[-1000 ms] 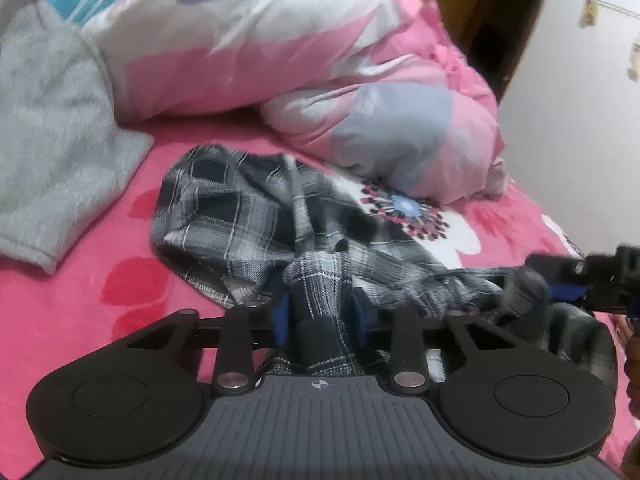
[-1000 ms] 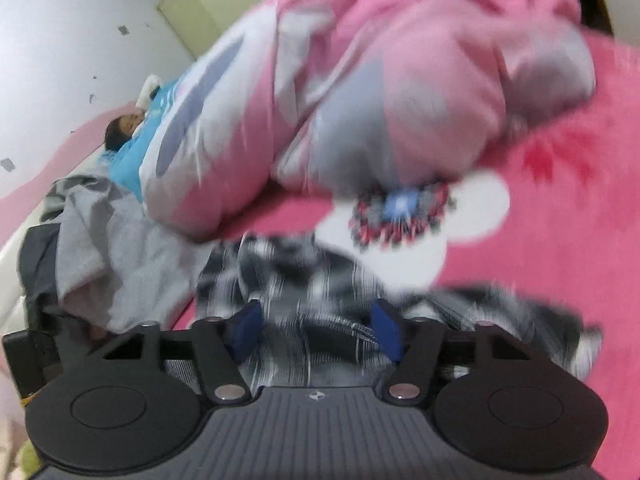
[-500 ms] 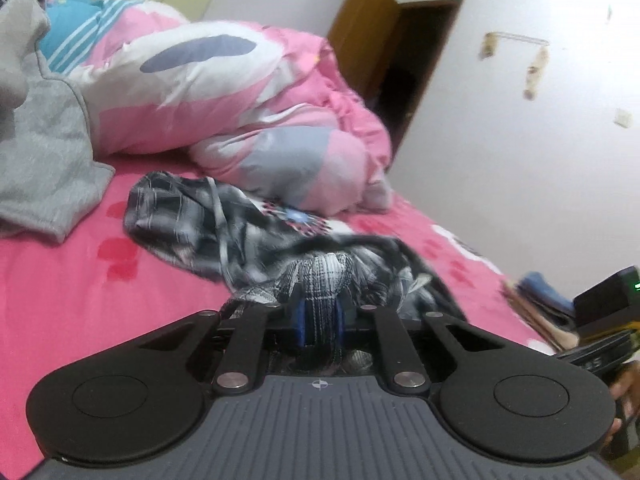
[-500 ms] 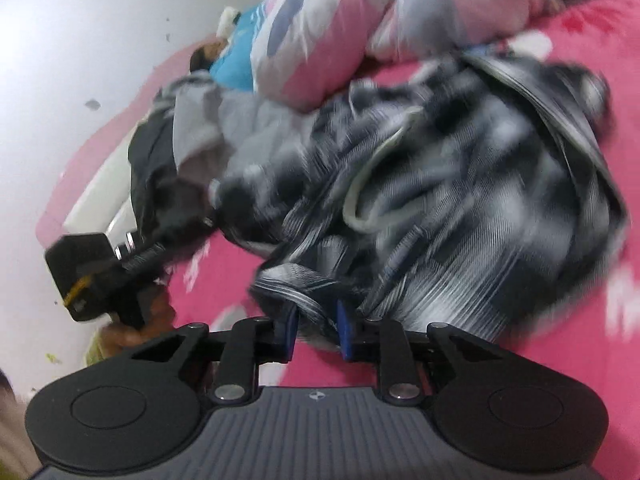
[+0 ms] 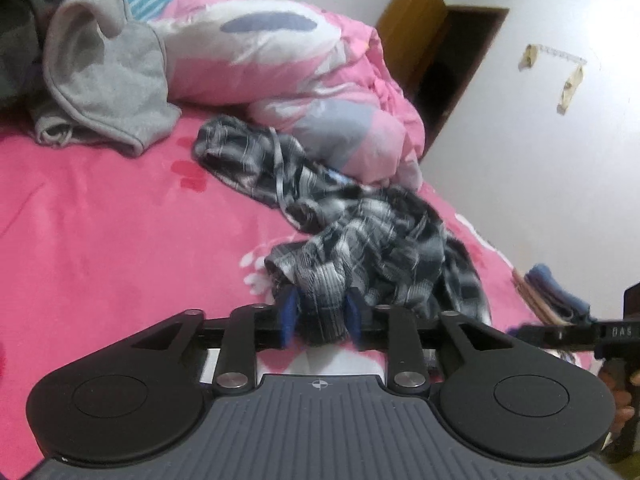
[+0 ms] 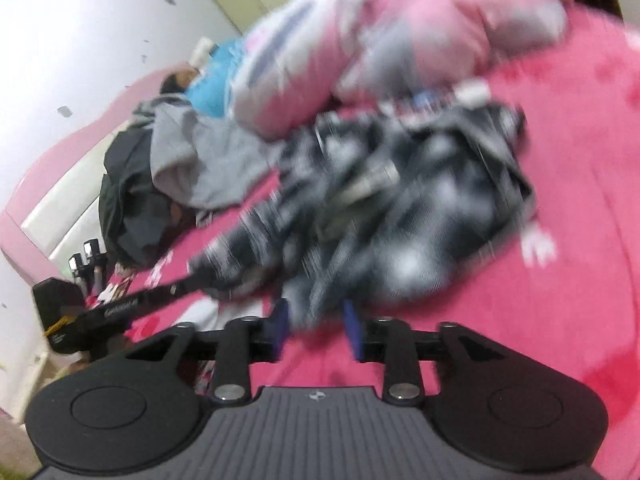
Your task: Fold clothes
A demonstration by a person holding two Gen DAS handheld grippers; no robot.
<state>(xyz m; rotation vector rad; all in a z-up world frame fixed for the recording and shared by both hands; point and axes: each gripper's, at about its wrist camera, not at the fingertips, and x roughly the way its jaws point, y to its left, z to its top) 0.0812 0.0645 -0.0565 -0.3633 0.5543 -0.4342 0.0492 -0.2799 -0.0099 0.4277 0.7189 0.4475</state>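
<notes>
The plaid garment (image 5: 360, 236) lies crumpled on the pink bed (image 5: 100, 240), near the edge on my side, with one part stretching back toward the pink quilt (image 5: 304, 68). My left gripper (image 5: 320, 316) has its pads part way closed on a thick bunch of this cloth, and the bunch fills the gap between them. My right gripper (image 6: 316, 320) is about as far open, and some cloth reaches in between its fingers, but that view is so blurred that I cannot tell if it really grips.

What I fear: the left holds a bunch of several layers, not one edge, so if I lift or spread now, the garment may come up as a lump and not open flat. If the right has no true hold, the cloth may slip out on that side and hang from one point only. The garment is also near the bed edge and could slide off.

In the right view the shape of the garment is unreadable. I cannot find a collar, sleeve or hem. A grey garment (image 5: 108, 76) lies behind, apart from the plaid one.
</notes>
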